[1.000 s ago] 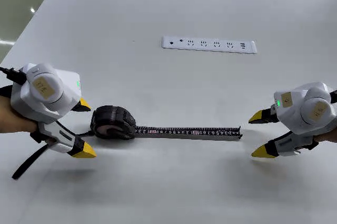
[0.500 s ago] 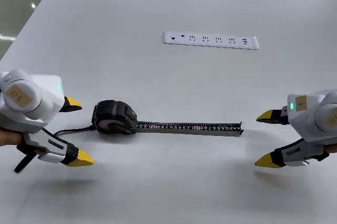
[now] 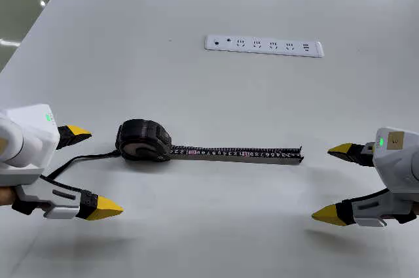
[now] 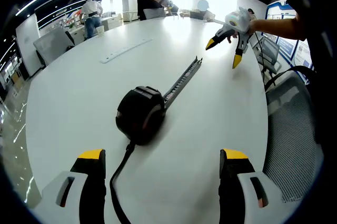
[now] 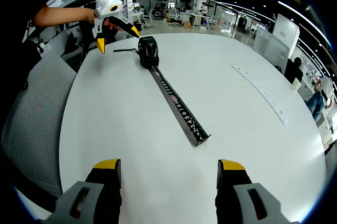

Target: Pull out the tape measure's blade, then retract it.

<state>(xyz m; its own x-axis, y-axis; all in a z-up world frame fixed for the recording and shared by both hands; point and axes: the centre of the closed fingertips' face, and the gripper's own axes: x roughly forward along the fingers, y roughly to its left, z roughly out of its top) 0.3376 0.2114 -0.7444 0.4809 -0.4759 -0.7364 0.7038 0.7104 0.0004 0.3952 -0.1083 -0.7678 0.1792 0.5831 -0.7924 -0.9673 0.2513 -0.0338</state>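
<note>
A black tape measure (image 3: 143, 140) lies on the white table (image 3: 209, 16), its blade (image 3: 237, 154) drawn out to the right and resting flat. In the left gripper view the case (image 4: 141, 114) sits ahead of the jaws with the blade (image 4: 182, 79) running away from it. My left gripper (image 3: 93, 170) is open, a short way left of the case and touching nothing. My right gripper (image 3: 338, 182) is open too, just right of the blade's end hook (image 5: 202, 139), with nothing between its jaws. A black strap (image 3: 78, 161) trails from the case toward the left gripper.
A white power strip (image 3: 264, 46) lies flat farther back on the table. In the gripper views the table's rounded edge has a mesh chair (image 5: 31, 108) beside it, and people stand in the room beyond.
Both grippers have drawn back and outward from the tape measure, the left one leftward, the right one rightward and lower. The tape measure and its extended blade lie unmoved.
</note>
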